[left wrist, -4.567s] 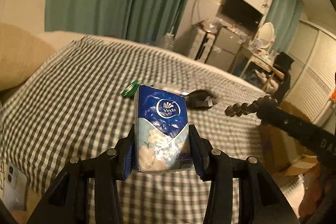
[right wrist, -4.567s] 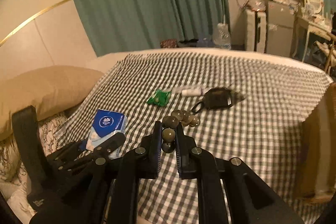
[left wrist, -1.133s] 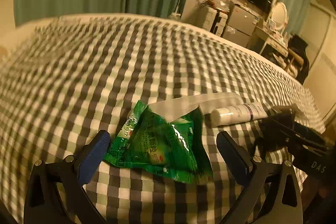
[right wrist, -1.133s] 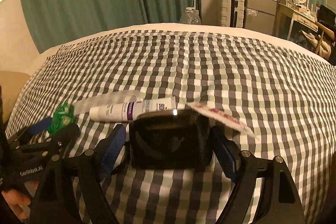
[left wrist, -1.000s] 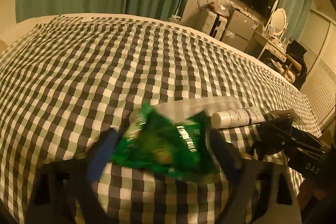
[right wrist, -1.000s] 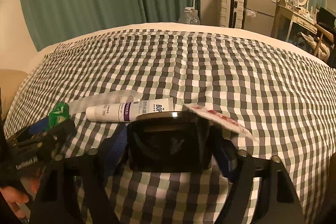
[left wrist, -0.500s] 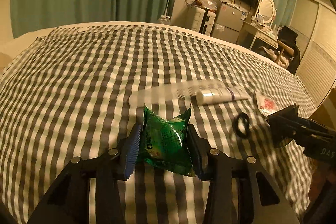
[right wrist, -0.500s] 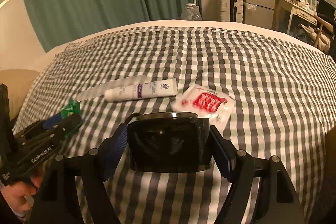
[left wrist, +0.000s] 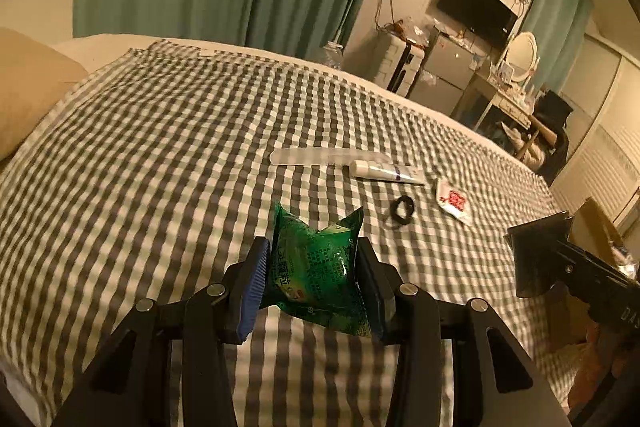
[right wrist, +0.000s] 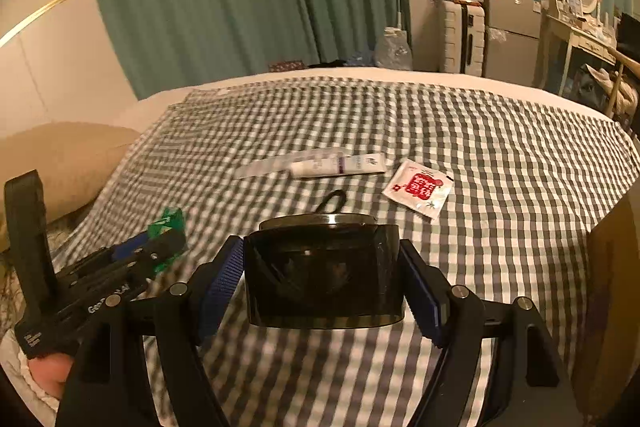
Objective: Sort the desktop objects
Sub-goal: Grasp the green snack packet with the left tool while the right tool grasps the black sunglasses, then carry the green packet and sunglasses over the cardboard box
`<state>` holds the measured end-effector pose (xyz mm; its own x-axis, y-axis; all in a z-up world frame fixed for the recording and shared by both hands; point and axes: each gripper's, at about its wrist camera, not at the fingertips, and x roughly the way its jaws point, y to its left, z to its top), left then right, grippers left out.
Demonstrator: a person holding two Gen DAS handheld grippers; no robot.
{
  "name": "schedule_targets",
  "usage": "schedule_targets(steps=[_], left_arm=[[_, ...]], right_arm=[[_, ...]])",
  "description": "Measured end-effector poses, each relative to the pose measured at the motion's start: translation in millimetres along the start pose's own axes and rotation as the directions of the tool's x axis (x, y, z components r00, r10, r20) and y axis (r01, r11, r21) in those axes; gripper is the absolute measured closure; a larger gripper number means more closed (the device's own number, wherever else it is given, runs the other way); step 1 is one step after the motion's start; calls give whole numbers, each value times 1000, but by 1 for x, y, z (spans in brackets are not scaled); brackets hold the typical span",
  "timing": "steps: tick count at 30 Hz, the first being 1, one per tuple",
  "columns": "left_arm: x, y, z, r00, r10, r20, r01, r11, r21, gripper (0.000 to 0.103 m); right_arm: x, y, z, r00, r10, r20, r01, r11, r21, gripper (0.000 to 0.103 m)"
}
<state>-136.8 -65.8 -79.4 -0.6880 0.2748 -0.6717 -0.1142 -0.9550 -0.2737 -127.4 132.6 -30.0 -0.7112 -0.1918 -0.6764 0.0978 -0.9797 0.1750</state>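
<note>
Your left gripper (left wrist: 316,269) is squeezing the green snack bag (left wrist: 318,267) between its blue pads, holding it up over the checked blanket (left wrist: 160,155). The squeeze on its sides is keeping the soft bag from slipping. Your right gripper (right wrist: 322,277) is hugging the dark box (right wrist: 324,275) the same way. The white tube (right wrist: 340,165), red packet (right wrist: 418,187) and black ring (left wrist: 402,210) are lying on the blanket, likely waiting to be sorted.
</note>
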Motion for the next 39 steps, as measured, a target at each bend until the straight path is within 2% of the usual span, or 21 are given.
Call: schedule_targets(steps=[5,10,16,20,26,32,39], left_arm=[[-34,-12,-1,1000,12,17,-12,1000,13,59],[-56,-26,11,999,5,35,-5,1000,18,59],[-88,-60,25,998,-17,65,12,997,81,59],[-105,-91,29,993,-70,90,59,991,122,59],[-115,-148,33,983,-165,76,152,975,163,59],[-120,-229,37,960,-275,44,258,937,234,59],[-114,-328,26,905,-422,-52,417,858,299,59]], right_arm=[[-33,13,2,999,25,37,-25,1000,-4,28],[-68,19,5,997,29,78,-27,999,-31,28],[-108,13,10,993,31,116,-26,999,-48,28],[-134,1,8,990,-1,141,10,998,-60,28],[-173,-37,8,982,-83,171,93,994,-51,28],[-217,-95,19,971,-166,172,169,986,0,28],[-261,-184,25,946,-281,162,265,958,114,28]])
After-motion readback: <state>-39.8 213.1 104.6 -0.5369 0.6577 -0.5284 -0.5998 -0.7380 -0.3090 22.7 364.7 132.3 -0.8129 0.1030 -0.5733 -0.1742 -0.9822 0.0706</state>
